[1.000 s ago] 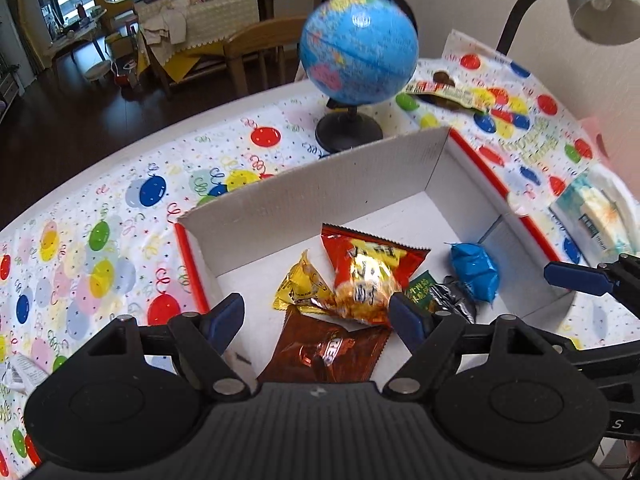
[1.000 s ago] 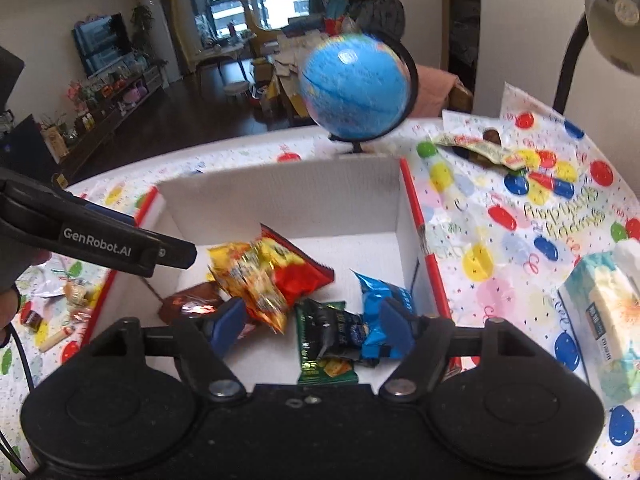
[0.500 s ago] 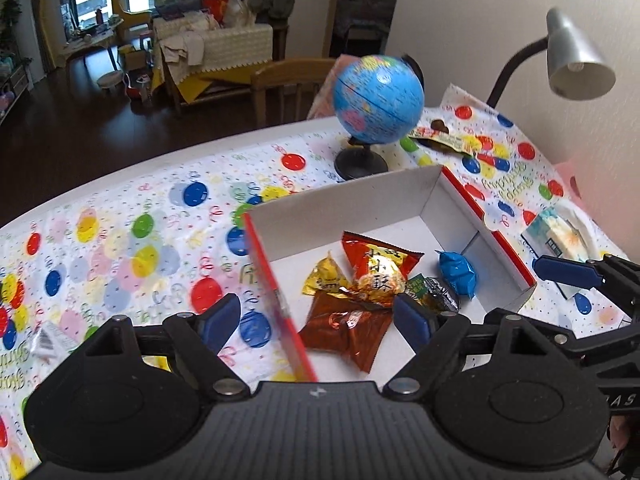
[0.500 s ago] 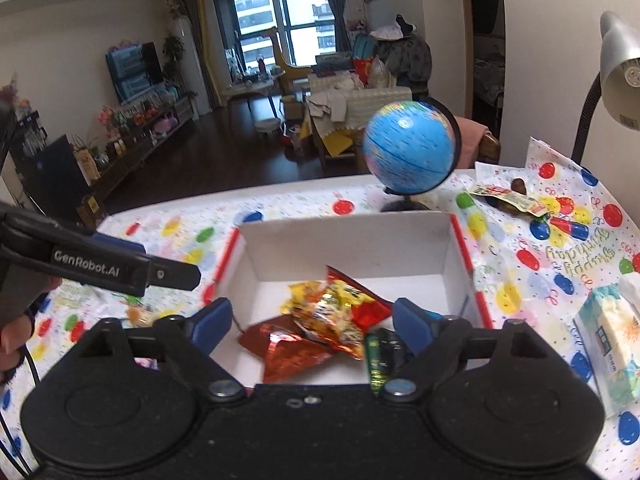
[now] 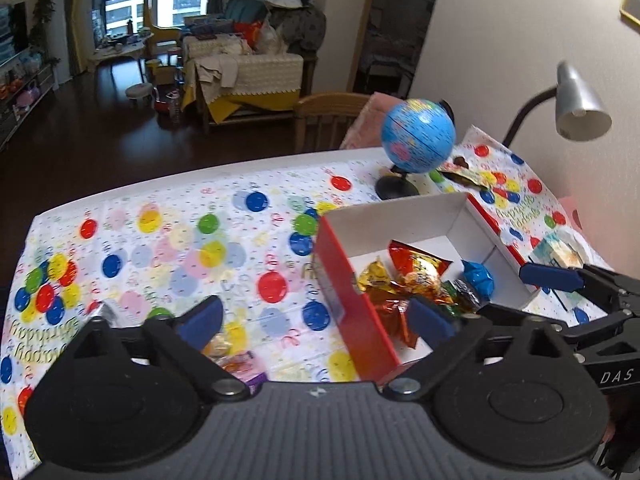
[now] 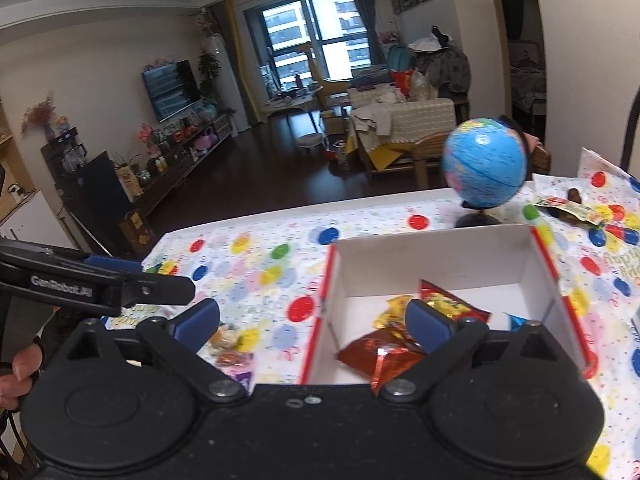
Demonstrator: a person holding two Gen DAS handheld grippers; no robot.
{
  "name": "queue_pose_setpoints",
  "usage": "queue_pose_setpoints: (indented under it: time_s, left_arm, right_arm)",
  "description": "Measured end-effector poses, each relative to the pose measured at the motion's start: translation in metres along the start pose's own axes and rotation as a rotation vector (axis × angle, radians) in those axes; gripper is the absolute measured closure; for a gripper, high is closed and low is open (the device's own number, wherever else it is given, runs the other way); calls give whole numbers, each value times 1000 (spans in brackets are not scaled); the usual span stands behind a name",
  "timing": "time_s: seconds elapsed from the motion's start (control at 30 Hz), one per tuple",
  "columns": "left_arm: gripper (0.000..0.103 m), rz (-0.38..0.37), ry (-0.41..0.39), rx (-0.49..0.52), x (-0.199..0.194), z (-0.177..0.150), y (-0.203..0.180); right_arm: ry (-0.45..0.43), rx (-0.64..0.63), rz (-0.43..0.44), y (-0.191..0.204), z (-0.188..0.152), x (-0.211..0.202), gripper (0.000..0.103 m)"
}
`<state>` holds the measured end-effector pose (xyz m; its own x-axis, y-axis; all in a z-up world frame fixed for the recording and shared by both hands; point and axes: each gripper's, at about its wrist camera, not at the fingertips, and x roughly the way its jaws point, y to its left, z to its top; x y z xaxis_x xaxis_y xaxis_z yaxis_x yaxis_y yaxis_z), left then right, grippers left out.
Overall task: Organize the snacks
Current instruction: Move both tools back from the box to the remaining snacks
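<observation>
A white box with red sides [image 5: 400,220] [image 6: 432,256] stands on the balloon-print tablecloth. It holds several snack packets: a red-orange one [image 5: 420,268] [image 6: 452,304], a brown foil one [image 5: 388,312] [image 6: 380,356], a yellow one [image 5: 372,276] and a blue one [image 5: 478,276]. Loose small snacks [image 5: 232,354] [image 6: 230,344] lie on the cloth left of the box. My left gripper [image 5: 316,320] is open and empty, raised over the box's left wall. My right gripper [image 6: 314,322] is open and empty, raised above the box's near left corner.
A blue globe [image 5: 418,136] [image 6: 484,166] stands behind the box. A snack wrapper [image 5: 464,174] lies beside it. A desk lamp [image 5: 576,104] leans over the right side. A tissue pack [image 5: 560,250] lies right of the box. The table's far edge borders the living room.
Both grippers have pulled up and back from the box and drifted left. They stayed open and empty. The snacks in the box have not moved.
</observation>
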<state>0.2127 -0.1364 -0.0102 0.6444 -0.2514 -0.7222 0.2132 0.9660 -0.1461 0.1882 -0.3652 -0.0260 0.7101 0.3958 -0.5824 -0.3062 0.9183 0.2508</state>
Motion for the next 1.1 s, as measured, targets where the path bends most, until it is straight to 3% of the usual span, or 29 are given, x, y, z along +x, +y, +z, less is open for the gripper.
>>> queue_pose_setpoints:
  time_s: [0.23, 0.5, 0.8, 1.1]
  left_arm:
    - [1, 42, -30, -52, -17, -15, 47]
    - [0, 98, -5, -79, -15, -41, 98]
    - [1, 146, 63, -27, 18, -79, 122]
    - [1, 136, 138, 11, 61, -112, 124]
  right_arm:
    - [20, -13, 29, 34, -7, 18, 3]
    - [85, -62, 46, 78, -26, 48, 6]
    - [200, -60, 9, 102, -56, 96, 18]
    - [286, -85, -43, 102, -74, 135, 27]
